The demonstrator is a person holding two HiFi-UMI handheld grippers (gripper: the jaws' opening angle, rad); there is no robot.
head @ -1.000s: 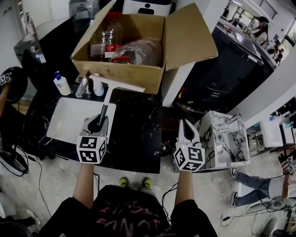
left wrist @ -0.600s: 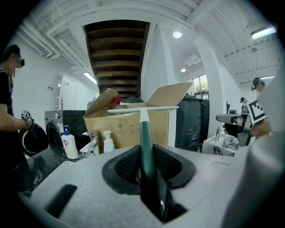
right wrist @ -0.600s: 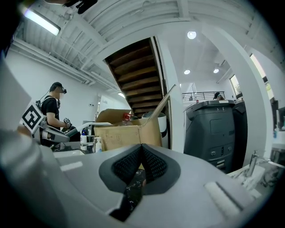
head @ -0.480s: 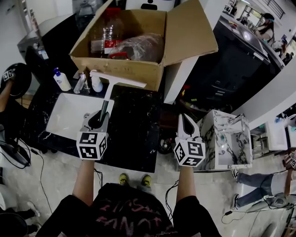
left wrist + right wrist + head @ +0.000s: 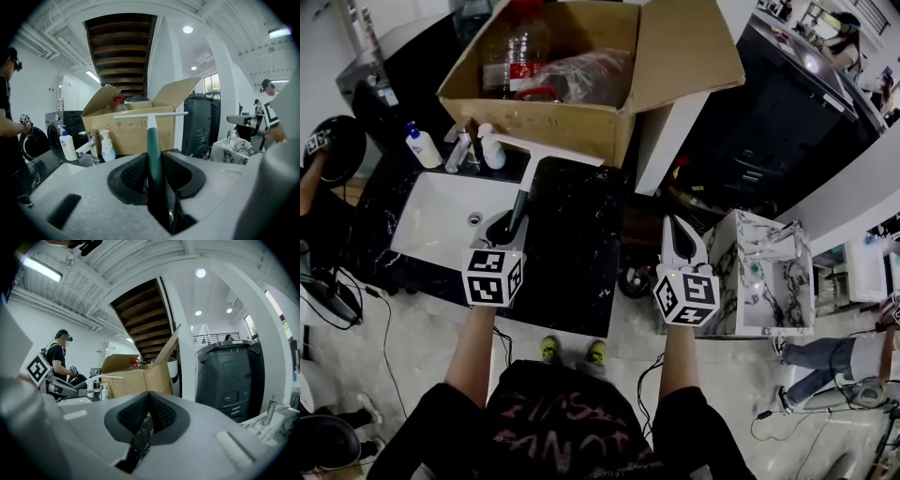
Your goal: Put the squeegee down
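Note:
The squeegee (image 5: pixel 522 199) has a dark green handle and a white blade (image 5: pixel 547 148). My left gripper (image 5: pixel 507 225) is shut on the handle and holds it over the right edge of the white sink (image 5: pixel 431 225), blade pointing away toward the cardboard box (image 5: pixel 581 131). In the left gripper view the handle (image 5: pixel 153 143) runs up between the pads, with the blade (image 5: pixel 150 114) crosswise at the top. My right gripper (image 5: pixel 676 231) hovers beyond the counter's right edge. Its pads (image 5: pixel 159 412) meet with nothing between them.
A black marble counter (image 5: pixel 581 253) carries the sink, a faucet (image 5: pixel 462 150) and two soap bottles (image 5: pixel 422 145). The open box holds bottles and a plastic bag. A white marbled cabinet (image 5: pixel 769 272) stands at right. A person (image 5: pixel 9 117) stands at far left.
Both grippers have drifted a little forward, toward the box, and slightly lower. The squeegee has stayed in the left gripper throughout, and the right gripper has stayed shut.

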